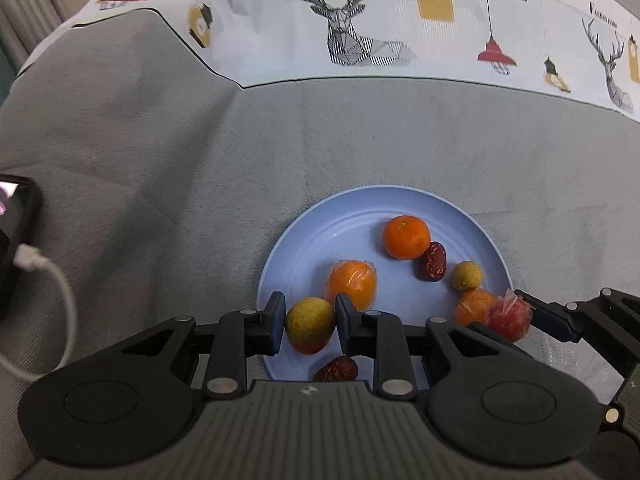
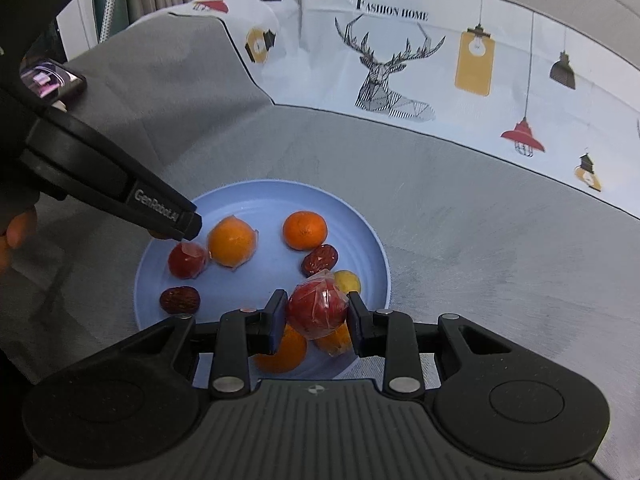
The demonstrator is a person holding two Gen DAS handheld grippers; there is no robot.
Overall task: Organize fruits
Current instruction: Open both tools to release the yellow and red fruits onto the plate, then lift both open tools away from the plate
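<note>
Basically both claws hang over the blue plate point(image 1: 280, 248) on the grey cloth point(image 1: 160, 160), each clenched on a fruit. The left gripper point(image 1: 310, 322) grips a small yellow-green fruit point(image 1: 310, 320) above the plate's 7 o'clock rim. The right gripper point(image 2: 318, 312) grips a plastic-wrapped red fruit point(image 2: 318, 308) above the plate's 5 o'clock side. The key relation: bare plate floor lies straight ahead at 12 o'clock of the left claw only past the wrapped orange point(image 1: 352, 284). A date point(image 1: 336, 368) sits just below. The right claw's load hangs over another orange point(image 2: 282, 352), so the drop spots look crowded.
</note>
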